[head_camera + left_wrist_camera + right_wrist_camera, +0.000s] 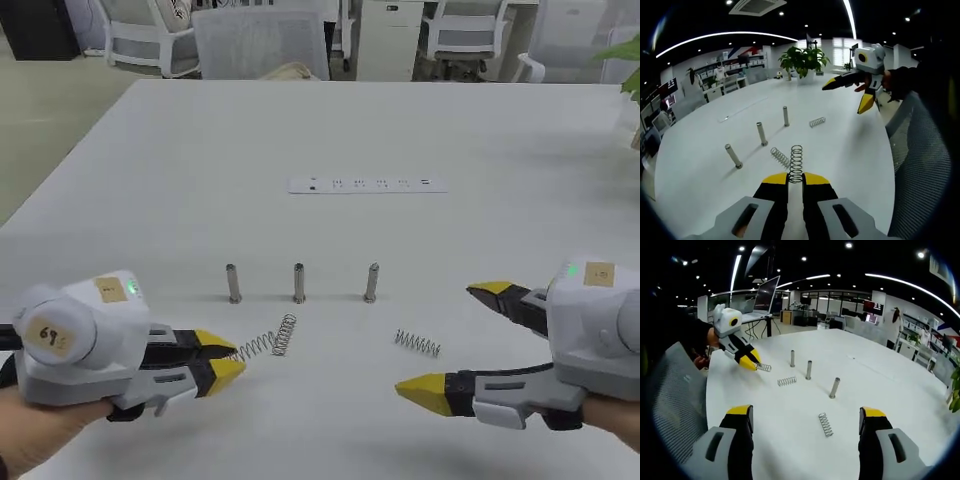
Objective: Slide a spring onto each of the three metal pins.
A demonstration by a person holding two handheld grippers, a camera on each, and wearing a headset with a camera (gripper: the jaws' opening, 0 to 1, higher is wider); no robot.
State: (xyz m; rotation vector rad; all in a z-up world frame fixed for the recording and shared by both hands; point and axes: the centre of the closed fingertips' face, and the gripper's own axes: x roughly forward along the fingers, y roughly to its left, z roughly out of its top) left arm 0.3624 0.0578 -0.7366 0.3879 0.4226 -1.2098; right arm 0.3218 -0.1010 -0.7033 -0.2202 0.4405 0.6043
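Three metal pins stand upright in a row on the white surface (200, 180): the middle pin (298, 282), with the left pin (233, 283) and right pin (371, 282) on either side of it. Nearer the person and left of the middle pin, the left gripper (228, 358) has its fingers narrowed onto one end of a spring (255, 347). A second spring (284, 334) lies just in front of the middle pin. A third spring (416, 343) lies in front of and right of the middle pin. The right gripper (432, 338) is beside it, fingers spread wide and holding nothing.
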